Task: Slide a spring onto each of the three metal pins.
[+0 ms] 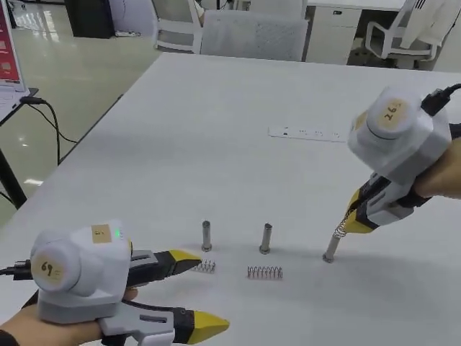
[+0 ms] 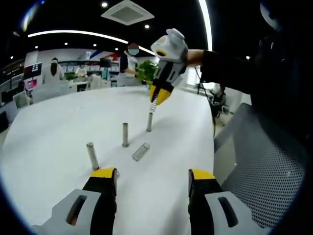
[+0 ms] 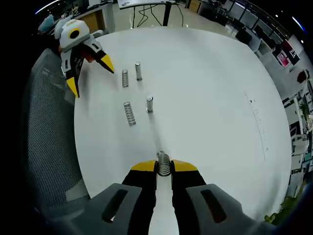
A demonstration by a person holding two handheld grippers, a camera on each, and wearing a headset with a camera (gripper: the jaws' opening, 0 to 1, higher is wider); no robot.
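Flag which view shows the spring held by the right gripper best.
Right gripper view: the spring sits close up, coils distinct, clamped in the right gripper. Head view shows it small and side-on; left gripper view, tiny and distant.

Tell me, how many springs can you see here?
3. One spring is pinched in the right gripper above the right-hand pin; a short spring lies on the table beside the left pin; a longer spring lies before the middle pin.
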